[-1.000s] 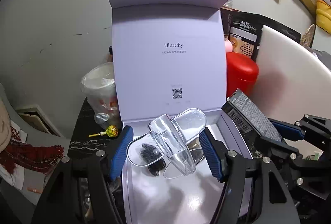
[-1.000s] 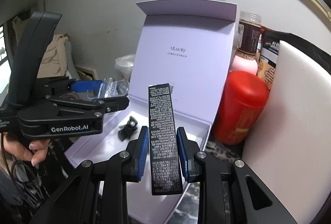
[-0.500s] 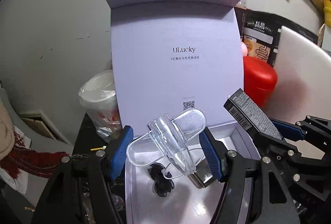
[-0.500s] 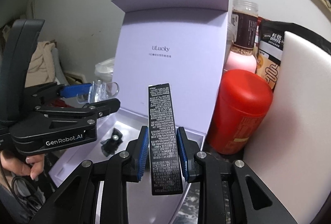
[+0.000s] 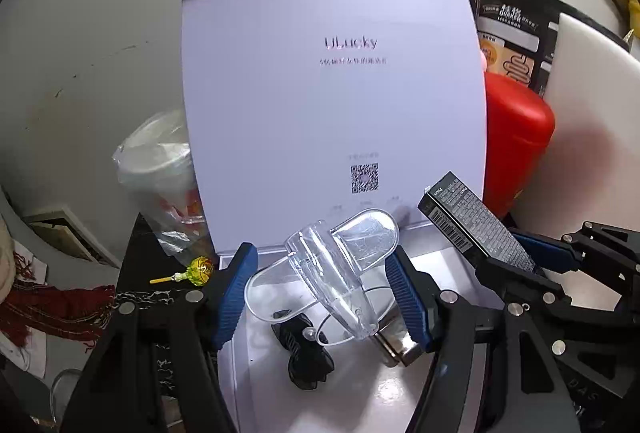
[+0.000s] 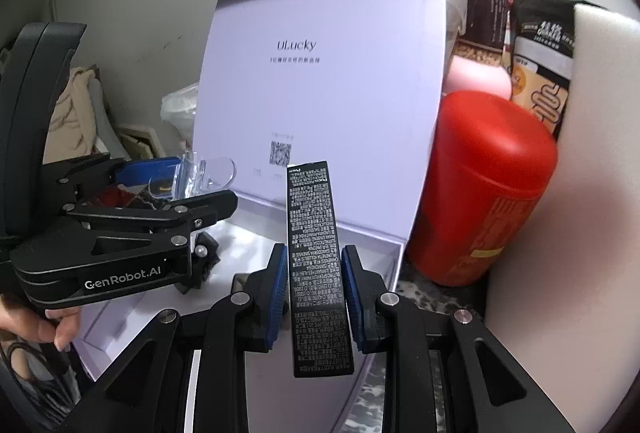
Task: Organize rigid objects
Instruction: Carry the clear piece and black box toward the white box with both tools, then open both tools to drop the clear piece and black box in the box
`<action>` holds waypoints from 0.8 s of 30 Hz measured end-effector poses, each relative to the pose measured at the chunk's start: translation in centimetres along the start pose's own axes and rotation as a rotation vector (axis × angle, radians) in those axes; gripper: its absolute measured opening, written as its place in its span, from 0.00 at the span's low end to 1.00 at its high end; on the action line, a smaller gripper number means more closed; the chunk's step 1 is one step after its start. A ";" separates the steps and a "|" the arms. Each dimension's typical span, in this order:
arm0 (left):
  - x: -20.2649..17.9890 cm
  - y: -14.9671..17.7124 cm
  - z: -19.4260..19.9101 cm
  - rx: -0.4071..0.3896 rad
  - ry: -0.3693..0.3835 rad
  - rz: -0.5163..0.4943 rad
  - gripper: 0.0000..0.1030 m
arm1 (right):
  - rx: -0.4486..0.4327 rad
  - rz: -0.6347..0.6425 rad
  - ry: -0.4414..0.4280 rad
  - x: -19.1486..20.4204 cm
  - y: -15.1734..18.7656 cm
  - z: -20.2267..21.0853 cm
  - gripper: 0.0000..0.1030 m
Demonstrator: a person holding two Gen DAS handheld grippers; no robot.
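Lower centre of the right view, the right gripper point(image 6: 314, 287) clamps a black carton point(image 6: 318, 265); the left gripper point(image 5: 320, 293) clasps a clear holder point(image 5: 328, 269). Both hover over the open box point(image 5: 400, 393); lower them clear of its walls, onto bare floor.

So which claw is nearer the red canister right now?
Right. The right claw, shut on the black carton, sits just beside the red canister. The left claw, holding the clear slipper, is further off, over the box's other side.

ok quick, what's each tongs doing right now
left tongs: shut on the clear plastic slipper-shaped case
right tongs: shut on the slim black printed carton
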State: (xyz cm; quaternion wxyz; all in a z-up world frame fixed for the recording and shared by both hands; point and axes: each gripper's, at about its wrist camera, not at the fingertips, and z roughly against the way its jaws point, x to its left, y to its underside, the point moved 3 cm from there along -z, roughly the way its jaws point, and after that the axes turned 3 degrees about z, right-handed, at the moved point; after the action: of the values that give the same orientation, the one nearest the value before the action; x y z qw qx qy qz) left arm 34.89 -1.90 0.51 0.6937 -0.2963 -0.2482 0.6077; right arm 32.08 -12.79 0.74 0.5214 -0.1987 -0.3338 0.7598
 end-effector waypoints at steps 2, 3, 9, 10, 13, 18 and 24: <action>0.0 0.1 -0.5 0.017 -0.001 0.005 0.64 | 0.011 0.001 0.000 0.0 0.1 -0.5 0.26; 0.0 0.1 -0.8 0.024 -0.003 0.005 0.64 | 0.016 0.003 0.002 0.1 0.2 -0.6 0.26; 0.2 0.4 -1.6 0.058 -0.018 0.012 0.64 | 0.042 -0.001 0.004 0.0 0.2 -1.8 0.26; 0.2 0.5 -1.8 0.063 -0.022 0.013 0.64 | 0.047 -0.003 0.006 -0.1 0.3 -2.0 0.26; 0.4 0.7 -2.5 0.087 -0.036 0.018 0.64 | 0.059 -0.010 0.009 -0.1 0.4 -2.6 0.26; 0.6 1.1 -3.5 0.110 -0.056 0.022 0.64 | 0.075 -0.008 0.023 -0.2 0.6 -3.5 0.26; 0.4 0.7 -3.3 0.104 -0.026 0.037 0.66 | 0.080 -0.007 0.028 0.0 0.6 -4.0 0.44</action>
State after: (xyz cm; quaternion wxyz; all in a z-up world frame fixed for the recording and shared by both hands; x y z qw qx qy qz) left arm 36.81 -1.76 -2.36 0.6936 -0.2562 -0.2197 0.6364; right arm 34.24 -11.71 -2.51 0.5360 -0.1871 -0.2967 0.7679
